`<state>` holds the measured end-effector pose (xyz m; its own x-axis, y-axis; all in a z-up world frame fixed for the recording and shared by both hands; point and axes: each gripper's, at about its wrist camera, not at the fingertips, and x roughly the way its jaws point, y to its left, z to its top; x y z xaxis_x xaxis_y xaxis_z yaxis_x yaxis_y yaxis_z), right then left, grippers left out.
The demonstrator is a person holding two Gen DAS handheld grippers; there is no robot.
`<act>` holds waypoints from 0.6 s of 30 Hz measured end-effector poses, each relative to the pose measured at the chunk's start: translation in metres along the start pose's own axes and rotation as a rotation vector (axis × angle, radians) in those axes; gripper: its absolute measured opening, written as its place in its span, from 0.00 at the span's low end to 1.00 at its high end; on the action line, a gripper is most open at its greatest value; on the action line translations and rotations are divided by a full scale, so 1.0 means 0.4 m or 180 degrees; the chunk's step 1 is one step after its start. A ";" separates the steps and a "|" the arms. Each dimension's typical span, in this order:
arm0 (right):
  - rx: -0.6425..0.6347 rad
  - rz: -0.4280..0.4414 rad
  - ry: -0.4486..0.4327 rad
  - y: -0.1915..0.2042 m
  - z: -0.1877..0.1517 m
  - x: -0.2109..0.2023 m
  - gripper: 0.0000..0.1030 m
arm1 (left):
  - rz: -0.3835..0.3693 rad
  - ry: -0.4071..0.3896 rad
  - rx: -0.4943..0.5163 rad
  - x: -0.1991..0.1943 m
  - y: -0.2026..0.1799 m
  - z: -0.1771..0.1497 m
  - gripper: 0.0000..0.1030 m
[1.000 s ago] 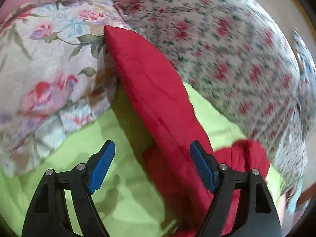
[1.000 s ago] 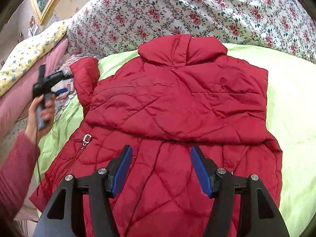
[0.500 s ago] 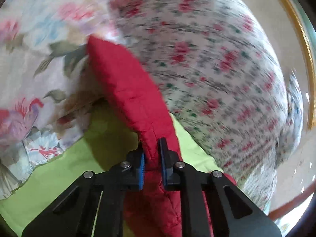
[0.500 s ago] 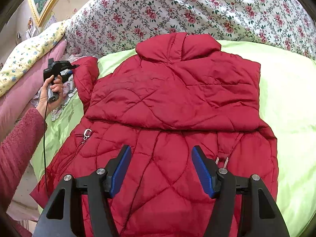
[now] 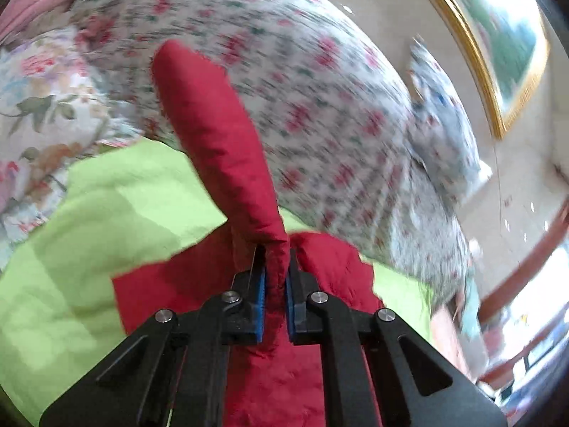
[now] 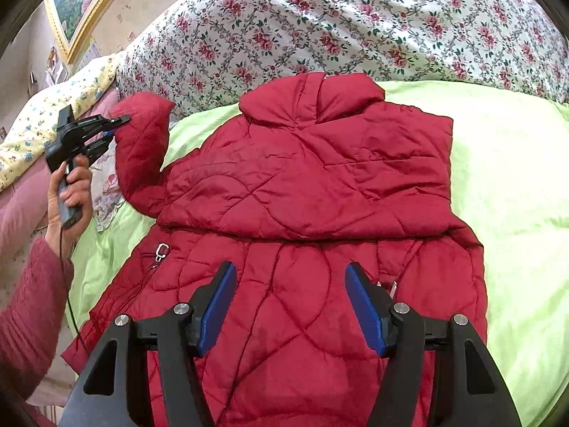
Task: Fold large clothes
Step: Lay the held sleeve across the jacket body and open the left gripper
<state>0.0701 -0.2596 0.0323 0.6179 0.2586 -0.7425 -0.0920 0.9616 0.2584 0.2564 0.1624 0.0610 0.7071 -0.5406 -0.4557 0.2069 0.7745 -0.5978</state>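
Observation:
A red quilted jacket (image 6: 302,185) lies back-up on a lime-green sheet (image 6: 508,185), collar toward the far side. Its left sleeve (image 6: 142,146) is raised off the bed. My left gripper (image 5: 275,277) is shut on the sleeve (image 5: 220,149) near its edge and holds it up; it also shows in the right wrist view (image 6: 117,124), held in a hand at the far left. My right gripper (image 6: 290,306) is open and empty, hovering above the jacket's lower back.
A rose-patterned quilt (image 6: 355,25) is piled along the far side of the bed. A pale floral pillow (image 5: 39,106) and a pink cover (image 6: 21,192) lie at the left. A gold-framed picture (image 5: 498,46) hangs on the wall.
My left gripper closed on the jacket sleeve and lifted it up off the sheet. My right gripper stayed open over the jacket, drifting only slightly.

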 end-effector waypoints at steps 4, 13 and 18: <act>0.0048 -0.0009 0.0002 -0.010 -0.007 -0.004 0.63 | 0.0084 0.0155 0.0449 0.022 -0.105 -0.088 0.06; 0.0163 -0.0035 -0.0043 -0.035 -0.015 -0.021 0.63 | 0.0082 0.0480 0.0953 0.105 -0.242 -0.252 0.06; 0.0272 -0.0017 -0.0055 -0.062 -0.017 -0.025 0.63 | 0.0091 0.0563 0.1103 0.139 -0.290 -0.309 0.06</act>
<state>0.0609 -0.2852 0.0290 0.6318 0.2512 -0.7333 -0.0222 0.9515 0.3068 0.1881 0.0017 0.0235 0.5948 -0.5420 -0.5937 0.4262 0.8388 -0.3388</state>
